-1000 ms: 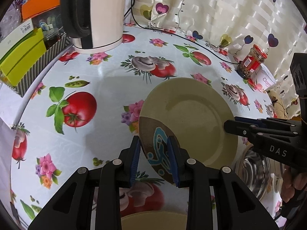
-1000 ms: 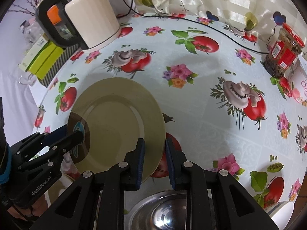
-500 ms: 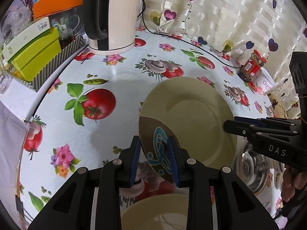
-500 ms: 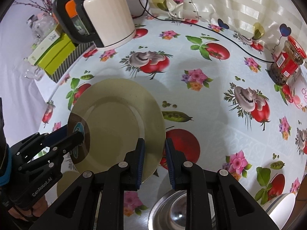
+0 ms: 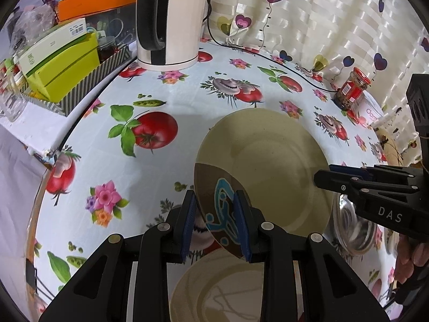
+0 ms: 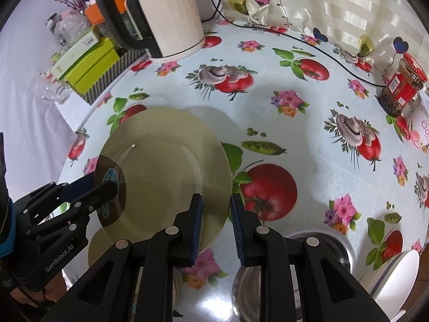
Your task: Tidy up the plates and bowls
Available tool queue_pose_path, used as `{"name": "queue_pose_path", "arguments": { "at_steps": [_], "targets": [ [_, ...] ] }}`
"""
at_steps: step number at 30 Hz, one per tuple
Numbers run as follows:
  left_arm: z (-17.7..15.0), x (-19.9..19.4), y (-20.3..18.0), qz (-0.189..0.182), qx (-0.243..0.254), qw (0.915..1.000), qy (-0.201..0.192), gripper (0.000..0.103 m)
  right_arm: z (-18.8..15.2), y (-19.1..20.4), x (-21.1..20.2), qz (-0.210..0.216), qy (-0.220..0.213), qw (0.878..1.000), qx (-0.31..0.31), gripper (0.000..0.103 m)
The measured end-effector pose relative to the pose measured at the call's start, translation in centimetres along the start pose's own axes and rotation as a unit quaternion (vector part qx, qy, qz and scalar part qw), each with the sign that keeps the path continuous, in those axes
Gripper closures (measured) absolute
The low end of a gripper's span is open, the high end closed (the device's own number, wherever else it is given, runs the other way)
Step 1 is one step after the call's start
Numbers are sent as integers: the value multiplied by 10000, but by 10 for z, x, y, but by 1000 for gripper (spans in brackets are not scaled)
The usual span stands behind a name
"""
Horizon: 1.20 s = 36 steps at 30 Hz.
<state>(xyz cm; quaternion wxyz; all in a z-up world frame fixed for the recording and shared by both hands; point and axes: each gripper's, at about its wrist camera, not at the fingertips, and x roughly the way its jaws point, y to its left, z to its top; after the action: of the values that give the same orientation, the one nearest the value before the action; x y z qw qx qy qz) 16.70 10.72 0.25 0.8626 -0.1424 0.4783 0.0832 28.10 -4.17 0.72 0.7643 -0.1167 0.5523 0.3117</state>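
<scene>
A beige plate (image 5: 268,169) with a brown patch and a blue mark is held above the table by both grippers. My left gripper (image 5: 215,225) is shut on its brown-patch edge. My right gripper (image 6: 214,228) is shut on the opposite edge of the plate (image 6: 166,171). It also shows in the left wrist view (image 5: 348,179), as does the left gripper in the right wrist view (image 6: 88,190). A second beige plate (image 5: 217,289) lies on the table under the left gripper. A steel bowl (image 6: 289,276) sits under the right gripper.
A white kettle (image 5: 171,21) stands at the back of the table with its cord. A striped tray with green boxes (image 5: 61,64) is at the left. A red-lidded jar (image 6: 402,86) stands at the right. A white bowl (image 6: 396,276) is at the near right.
Both grippers have lifted the plate and drawn it toward the near side of the table. The second beige plate has come into view below it.
</scene>
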Motion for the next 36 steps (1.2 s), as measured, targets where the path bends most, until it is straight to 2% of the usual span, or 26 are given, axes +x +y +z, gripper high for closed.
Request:
{"name": "queue_pose_path", "arguments": {
  "at_steps": [23, 36],
  "targets": [
    [-64, -27, 14, 106, -88, 9998, 131, 73, -67, 35, -2, 85, 213, 9997, -89, 82],
    [-87, -34, 15, 121, -84, 9997, 203, 73, -89, 47, -8, 42, 277, 9994, -194, 82]
  ]
}}
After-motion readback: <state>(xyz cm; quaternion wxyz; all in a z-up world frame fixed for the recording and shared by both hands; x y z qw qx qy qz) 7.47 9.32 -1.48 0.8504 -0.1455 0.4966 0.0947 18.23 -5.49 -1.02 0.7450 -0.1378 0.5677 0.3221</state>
